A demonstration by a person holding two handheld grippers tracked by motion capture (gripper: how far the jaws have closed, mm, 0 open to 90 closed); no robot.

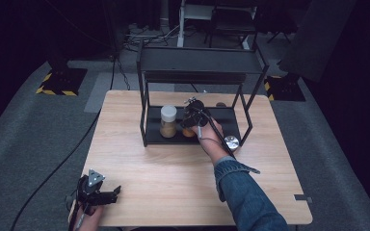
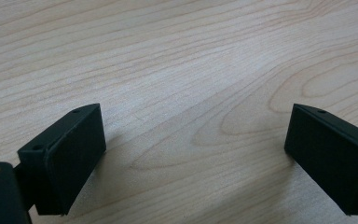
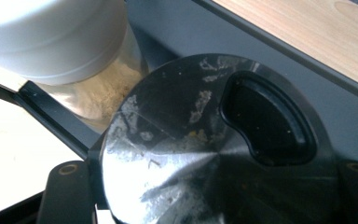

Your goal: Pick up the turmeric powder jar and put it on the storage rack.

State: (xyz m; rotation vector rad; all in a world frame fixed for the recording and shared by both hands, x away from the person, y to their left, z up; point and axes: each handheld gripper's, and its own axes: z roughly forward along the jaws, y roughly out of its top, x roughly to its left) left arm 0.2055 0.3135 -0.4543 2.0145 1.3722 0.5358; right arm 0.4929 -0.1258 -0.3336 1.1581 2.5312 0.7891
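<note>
jar [image 3: 214,154]: we see it between our right gripper's [image 1: 191,118] jaws, its black lid just under the camera; in the high view its amber body peeps out below the gripper, on the rack's [image 1: 151,122] lower shelf.
right fingers: clamped narrow on the jar, one at each side of the lid.
left fingers: spread wide with nothing between them; the left gripper [image 2: 196,154] rests over bare table [image 2: 177,56], well apart from the jar.
neighbour: a white-lid jar [image 1: 168,121] stands just beside our held one, on the side away from the flap.
weight: we judge it light to middling, a small spice-type jar.
stiffness: hard lid and, we guess, glass or hard plastic below; no give under the pads.
slip: the lid looks glossy and dusted with powder, so we expect the pads could slide.
fragile: the body may crack if knocked on the rack's bars.
where to hold: we favour the lid's rim or just under it, the fingers opposite each other, clear of the pour flap [image 3: 265,121].
caution: we keep it upright, since the flap could spill.
</note>
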